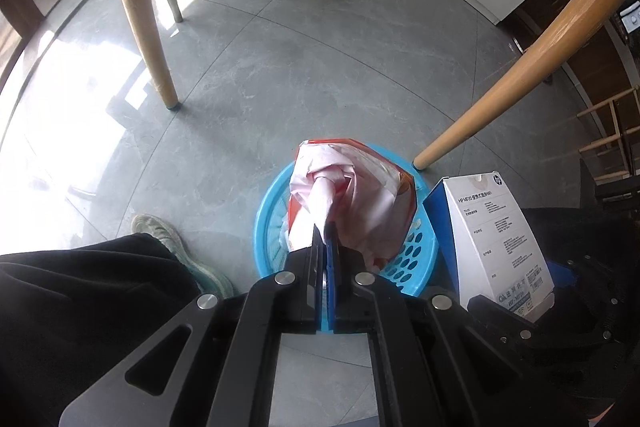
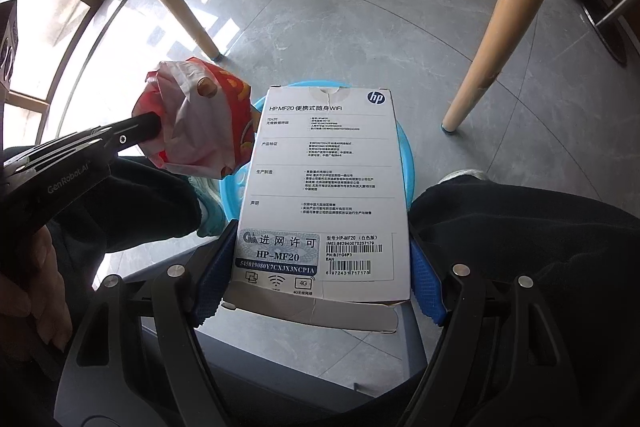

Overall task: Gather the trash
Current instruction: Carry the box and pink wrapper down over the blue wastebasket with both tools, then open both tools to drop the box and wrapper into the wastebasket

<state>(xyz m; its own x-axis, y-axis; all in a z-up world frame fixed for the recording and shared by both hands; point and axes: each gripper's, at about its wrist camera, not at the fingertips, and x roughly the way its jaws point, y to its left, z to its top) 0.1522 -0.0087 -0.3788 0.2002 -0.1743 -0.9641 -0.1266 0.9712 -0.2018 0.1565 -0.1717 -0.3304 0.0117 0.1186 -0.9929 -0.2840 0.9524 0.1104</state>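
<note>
Left tongs (image 1: 326, 227) clenched on crumpled wrapper (image 1: 344, 195), right tongs (image 2: 320, 267) grasping white box (image 2: 324, 179), both above blue basket (image 1: 412, 259), 2 wooden legs (image 1: 516, 67) nearby

My left gripper (image 1: 326, 227) is clamped on the twisted neck of a pink-and-red crumpled plastic bag (image 1: 352, 187), hanging over a round blue perforated plastic basket (image 1: 416, 247) on the grey tiled floor (image 1: 280, 87). Just beside the basket's right rim I see a white-and-blue cardboard box (image 1: 496, 235).

Basket (image 1: 416, 255) on the floor (image 1: 248, 95) between two chair legs. Crumpled bag (image 1: 352, 195) in left claw (image 1: 326, 227) above basket — box (image 2: 324, 187) in right claw (image 2: 320, 263) just right of it, over the rim. Shoe (image 1: 176, 243) left of basket.
</note>
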